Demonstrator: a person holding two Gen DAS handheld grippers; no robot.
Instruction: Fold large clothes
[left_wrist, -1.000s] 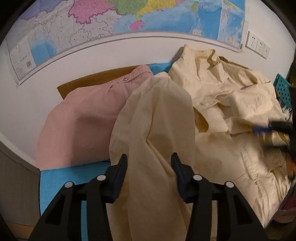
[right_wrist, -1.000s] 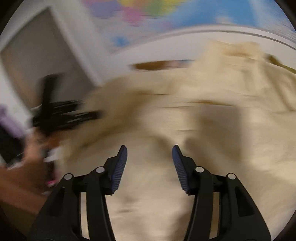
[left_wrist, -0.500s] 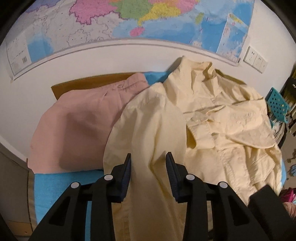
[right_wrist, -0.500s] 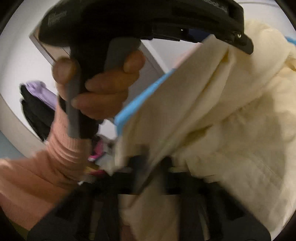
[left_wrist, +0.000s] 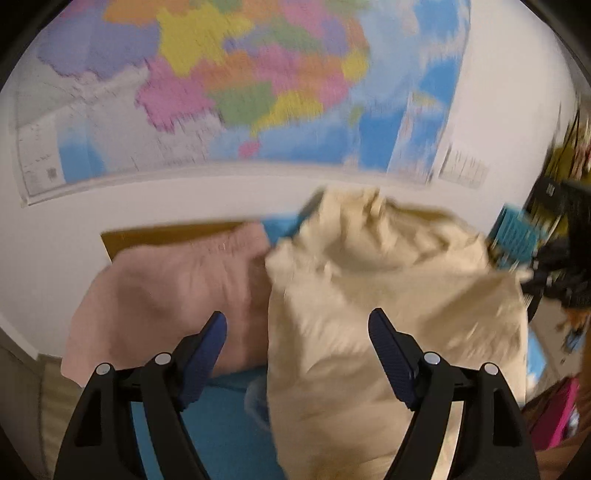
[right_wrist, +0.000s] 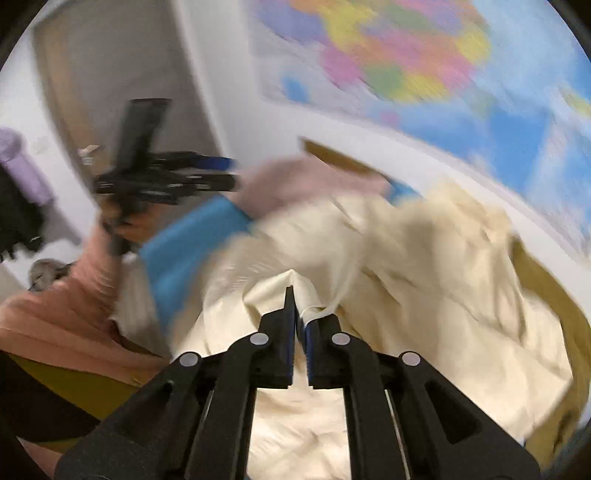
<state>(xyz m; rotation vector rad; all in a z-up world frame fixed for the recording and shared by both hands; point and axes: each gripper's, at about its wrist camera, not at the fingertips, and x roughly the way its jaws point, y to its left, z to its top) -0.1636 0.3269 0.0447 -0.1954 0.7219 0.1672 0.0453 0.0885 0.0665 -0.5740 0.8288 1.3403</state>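
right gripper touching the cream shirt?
Touching. Right wrist view: right gripper is shut, with a fold of the cream shirt pinched between its fingers.

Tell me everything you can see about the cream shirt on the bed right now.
The cream shirt is a large pale yellow garment of thin woven cloth, crumpled and partly bunched rather than flat. It lies on the blue cover, its left edge overlapping the pink garment. The right gripper has its jaws closed on a fold of it, pulling the fabric taut. The left gripper hangs open above it, not gripping. Blur hides finer details.
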